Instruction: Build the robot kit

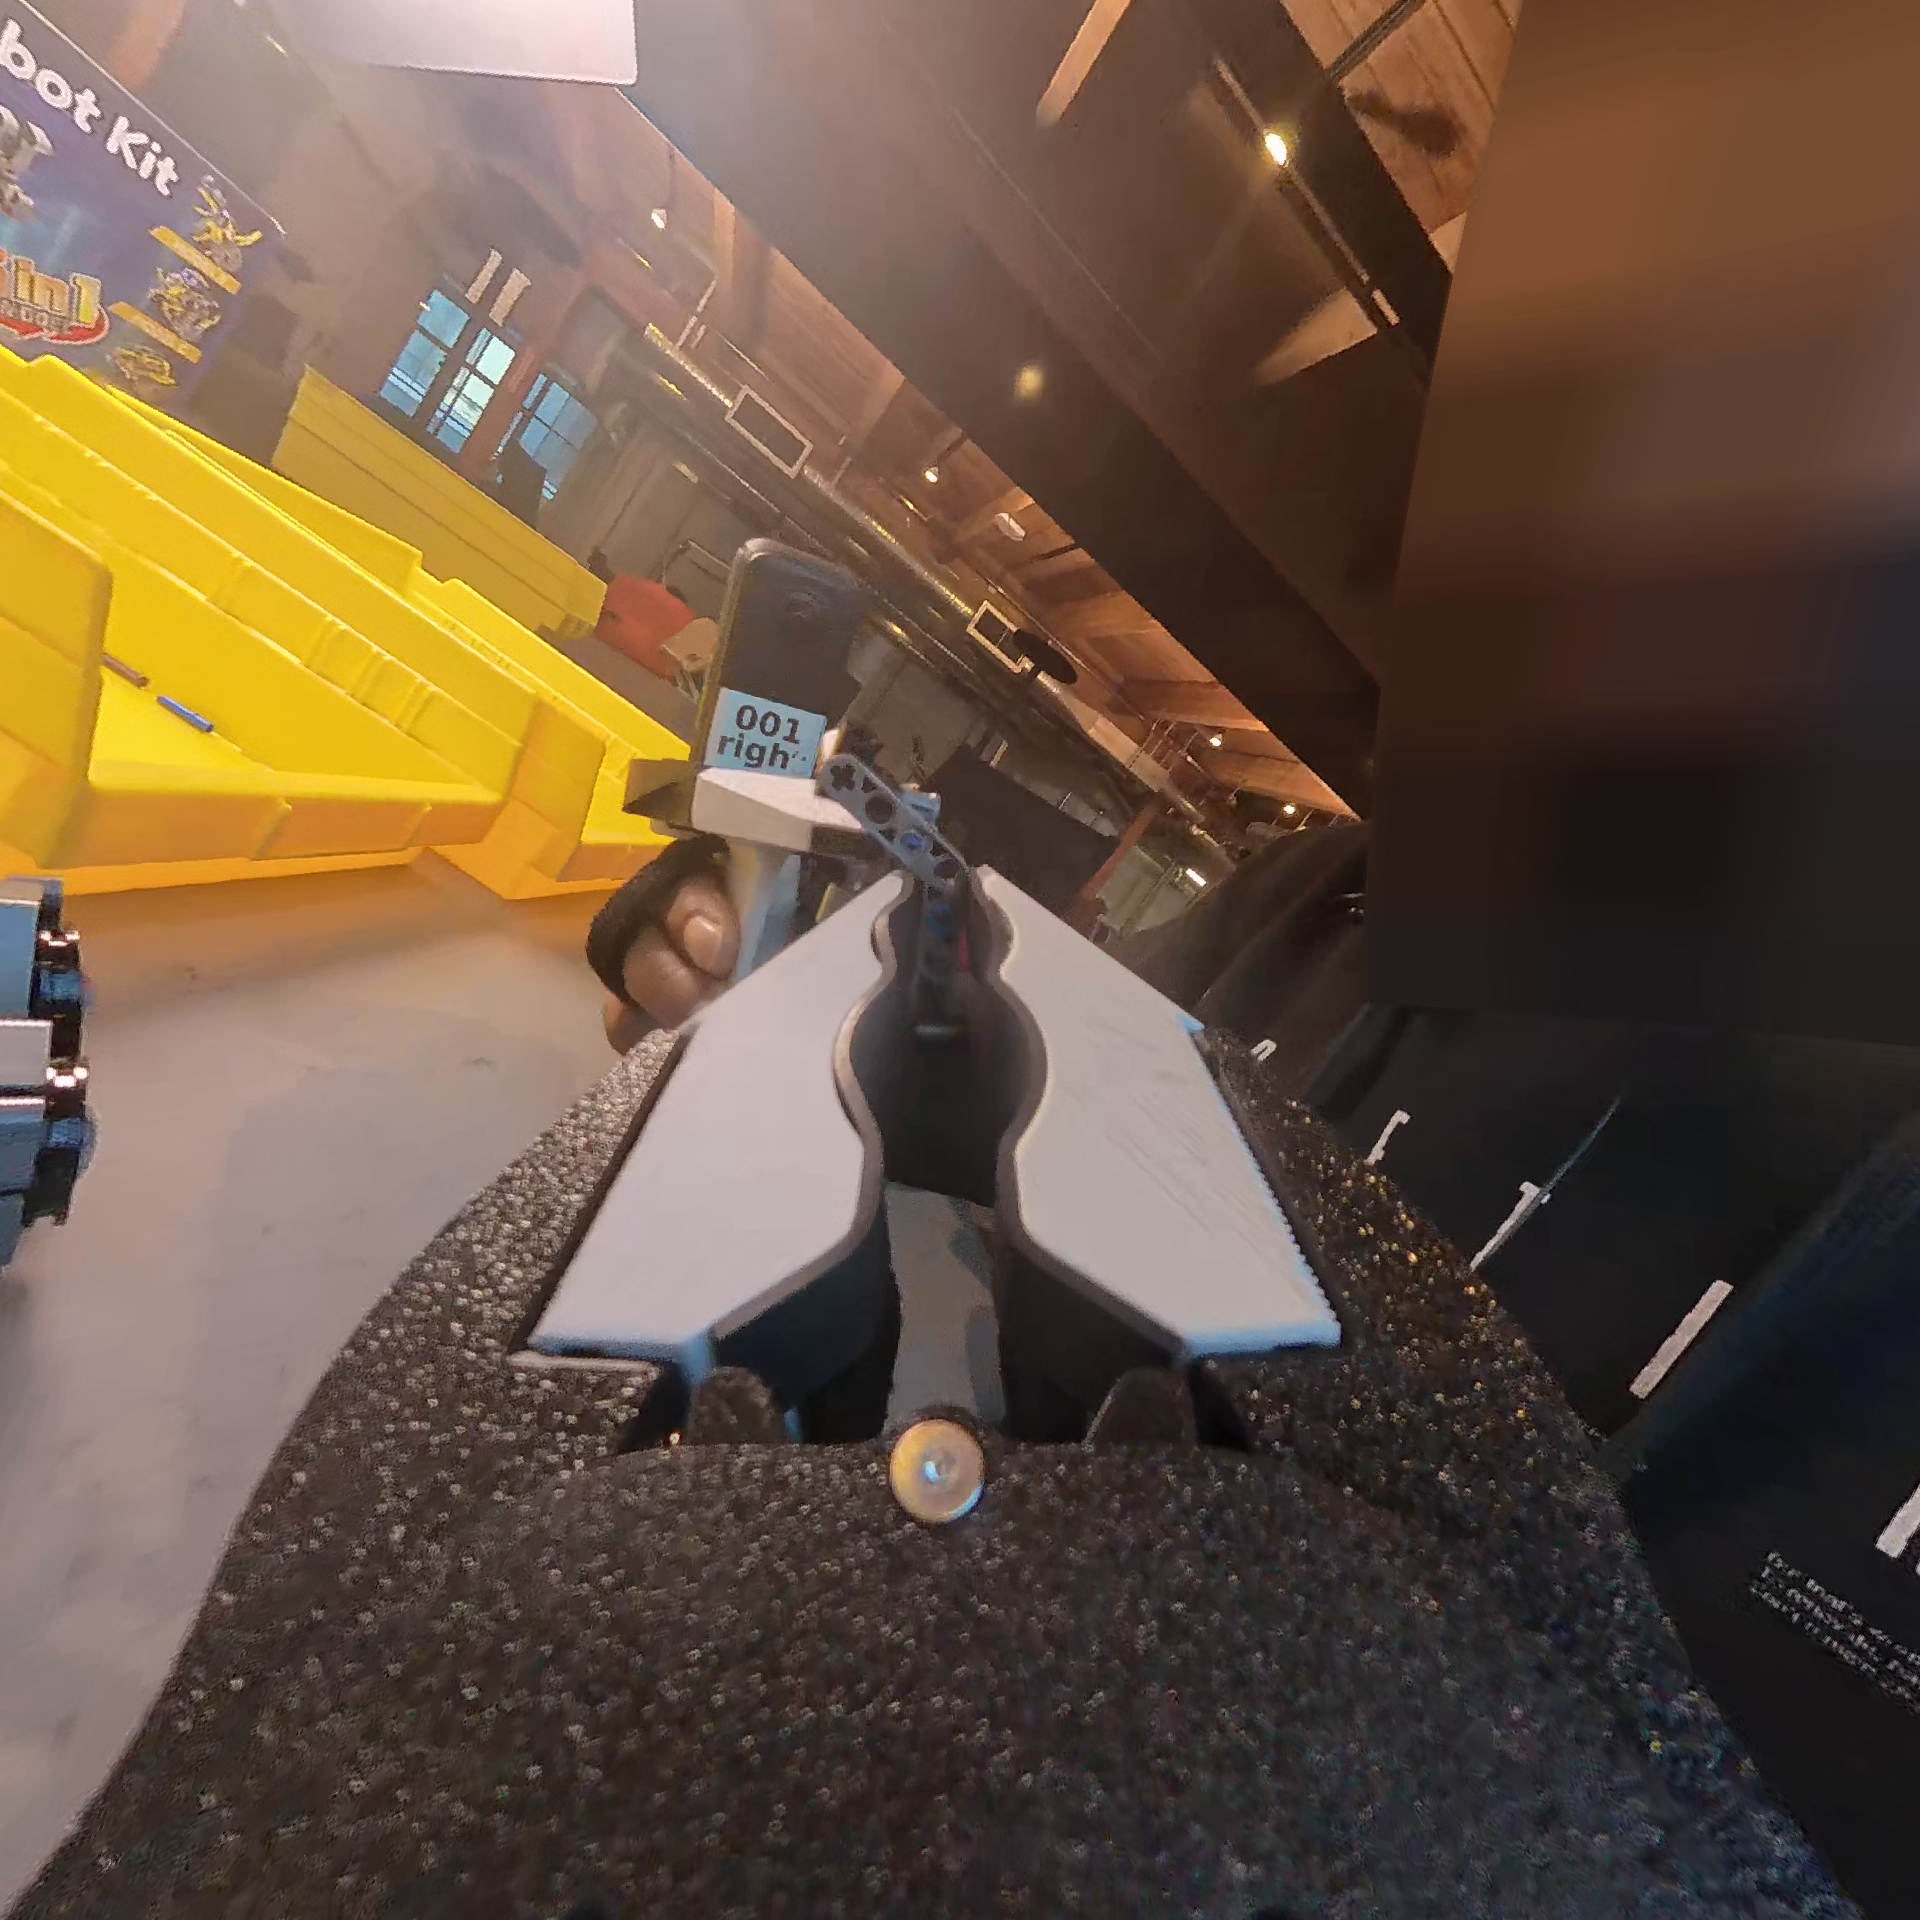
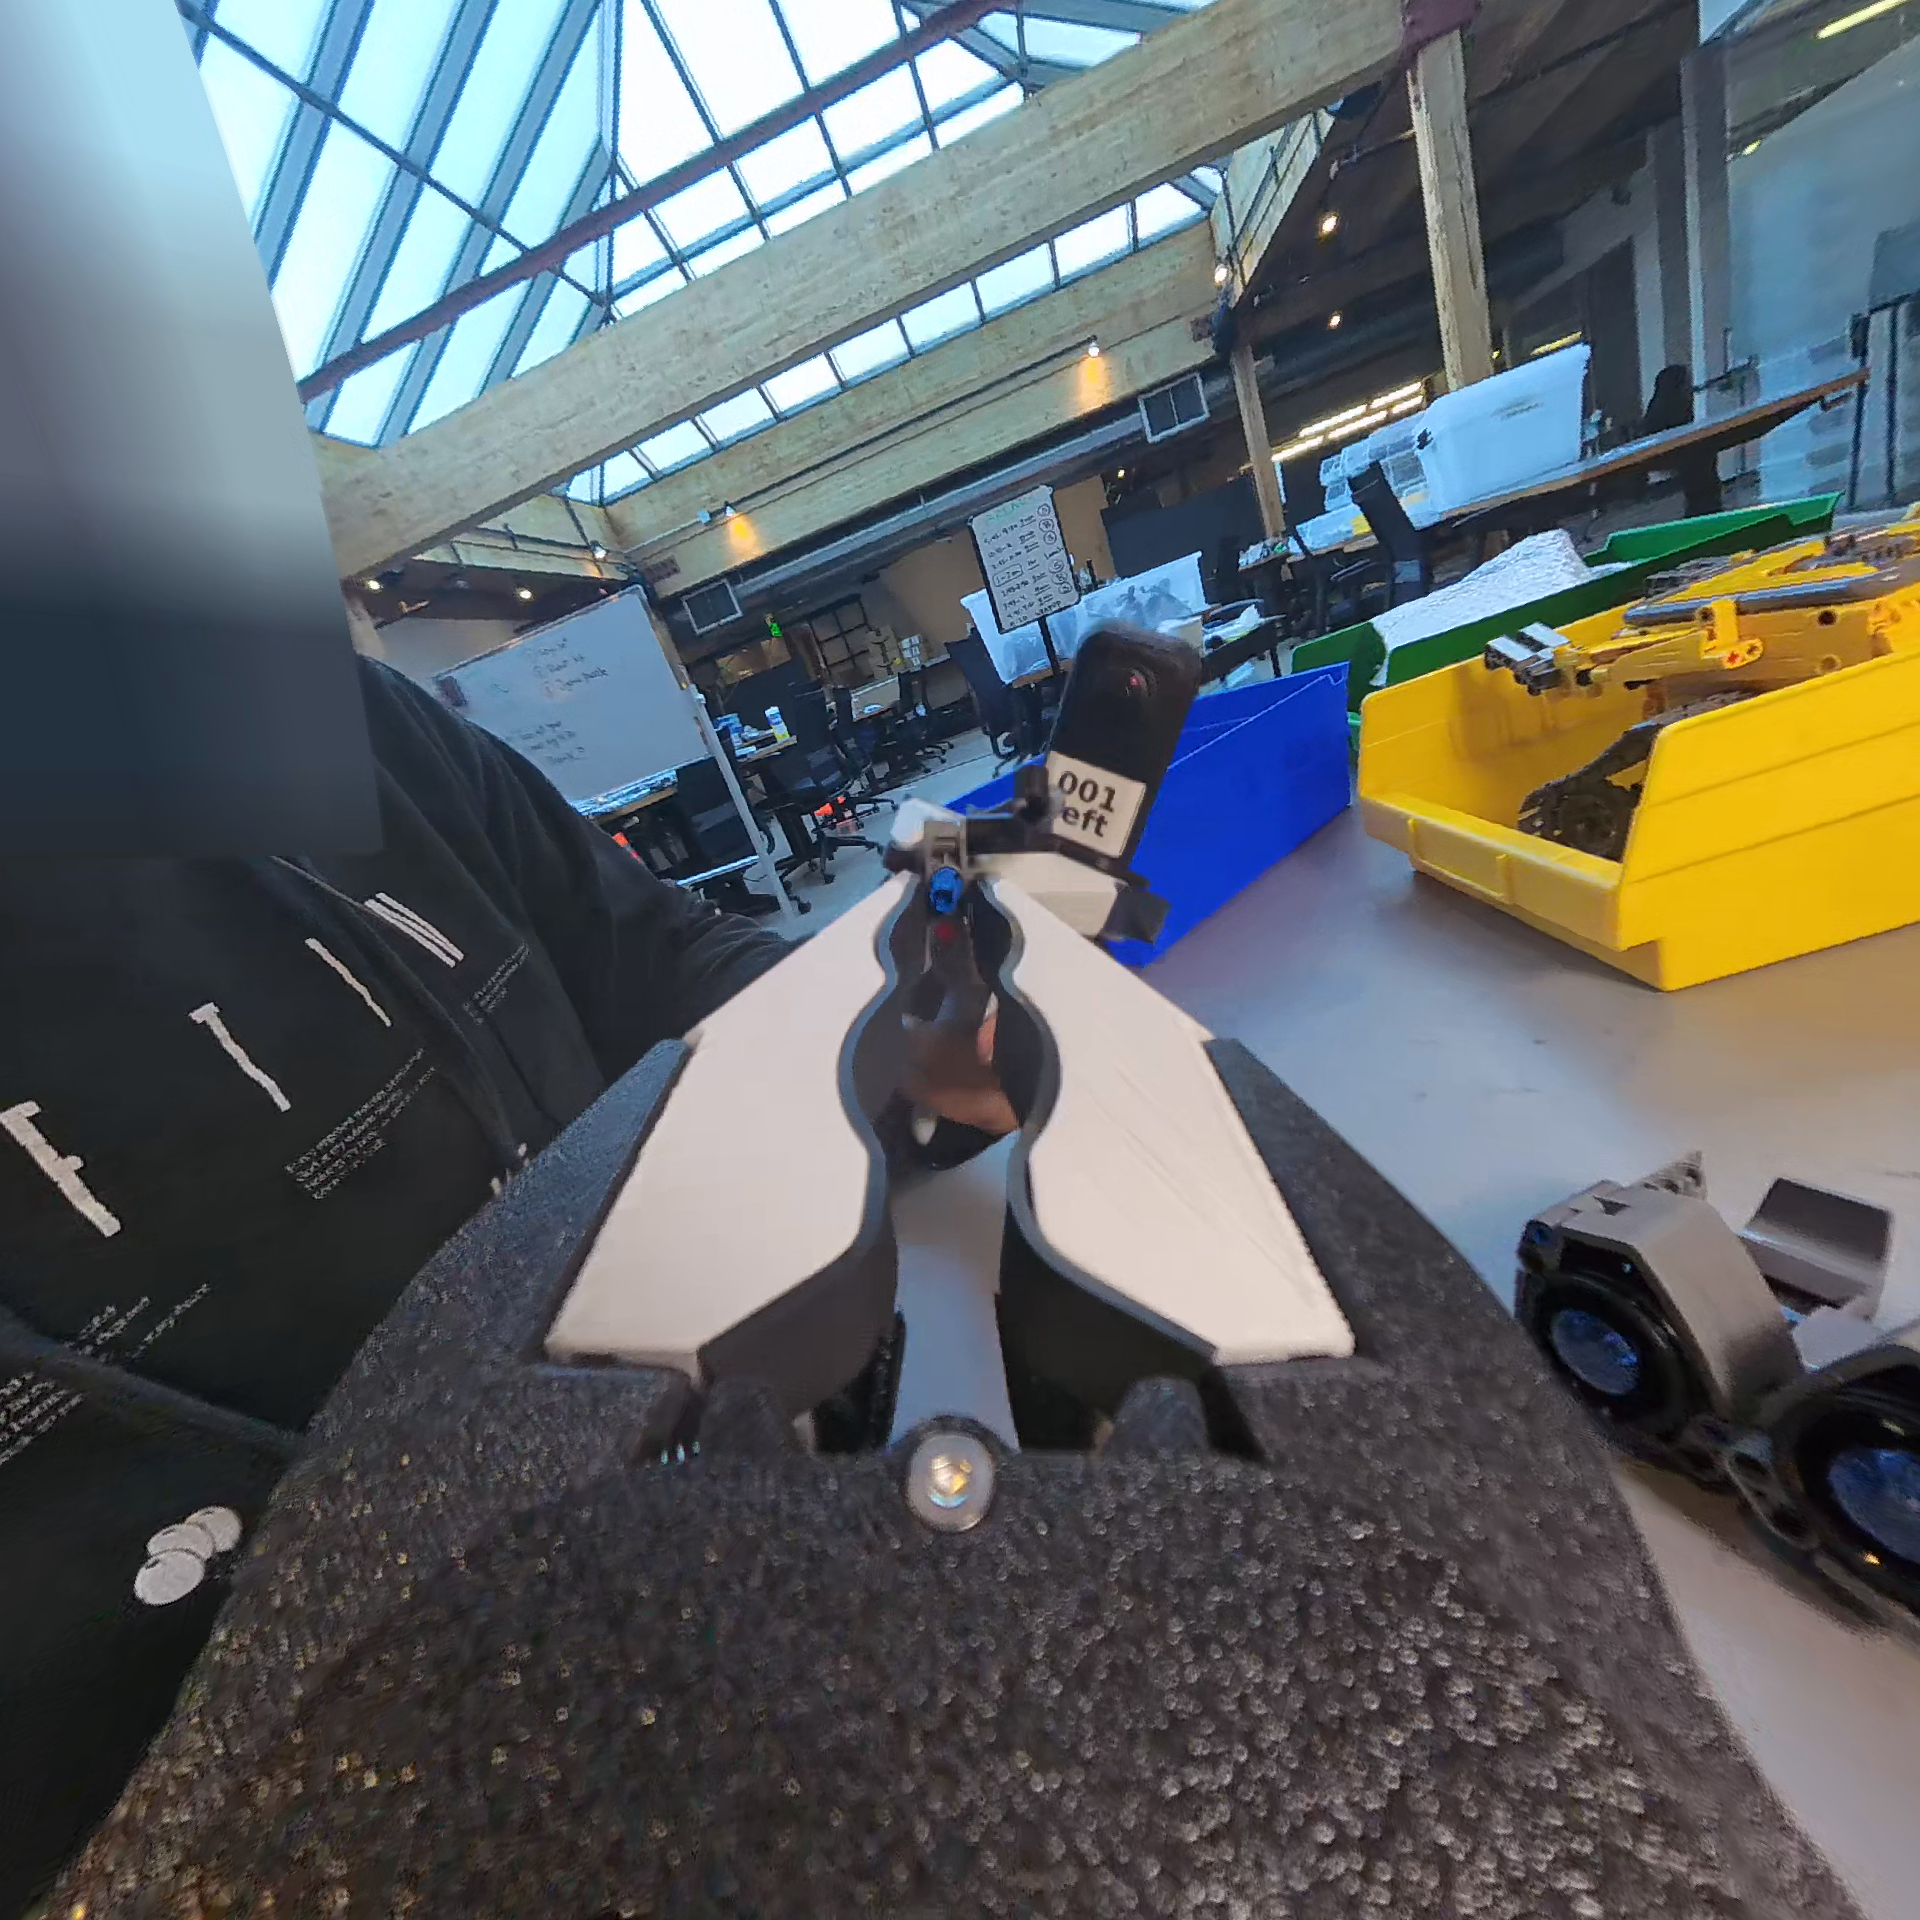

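Right claw (image 2: 940,894) grips a small brick assembly (image 2: 940,868) — yellow bin (image 2: 1662,831) holds a model (image 2: 1683,665).

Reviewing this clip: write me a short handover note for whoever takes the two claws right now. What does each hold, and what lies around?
Left claw: shut on a small grey brick assembly, held up off the table.
Right claw: shut on the same assembly, meeting the left claw tip to tip; blue pin shows at the tips.
Around: yellow bin holding a yellow tracked model; blue bin behind; grey wheeled module on the grey table; yellow trays on the far side.
Done or left: cannot tell from these views; both claws grip the piece in mid air.
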Demonstrator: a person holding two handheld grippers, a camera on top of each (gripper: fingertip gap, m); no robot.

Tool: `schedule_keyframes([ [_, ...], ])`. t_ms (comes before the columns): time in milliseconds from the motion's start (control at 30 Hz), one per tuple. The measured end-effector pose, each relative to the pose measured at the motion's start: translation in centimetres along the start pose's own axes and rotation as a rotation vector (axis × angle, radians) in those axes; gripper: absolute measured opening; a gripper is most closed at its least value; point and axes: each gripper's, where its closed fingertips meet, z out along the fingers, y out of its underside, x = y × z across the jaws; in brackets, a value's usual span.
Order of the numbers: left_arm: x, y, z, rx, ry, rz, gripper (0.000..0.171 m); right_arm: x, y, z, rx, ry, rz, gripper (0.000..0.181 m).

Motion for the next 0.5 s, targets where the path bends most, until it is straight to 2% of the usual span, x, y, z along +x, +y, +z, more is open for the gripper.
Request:
schedule_keyframes([
  [133,0.0,0.5,0.2,-0.047,-0.035,0.069,0.007,-0.2,0.5,0.4,-0.014,-0.009,0.006,0.006],
  [300,-0.3,0.2,-0.2,-0.018,-0.033,0.025,0.007,0.3,0.4,0.1,-0.026,0.022,-0.026,0.005],
  [500,-0.6,-0.2,-0.4,0.044,0.013,-0.091,0.007,0.8,0.0,0.1,-0.056,0.138,-0.246,0.006],
])
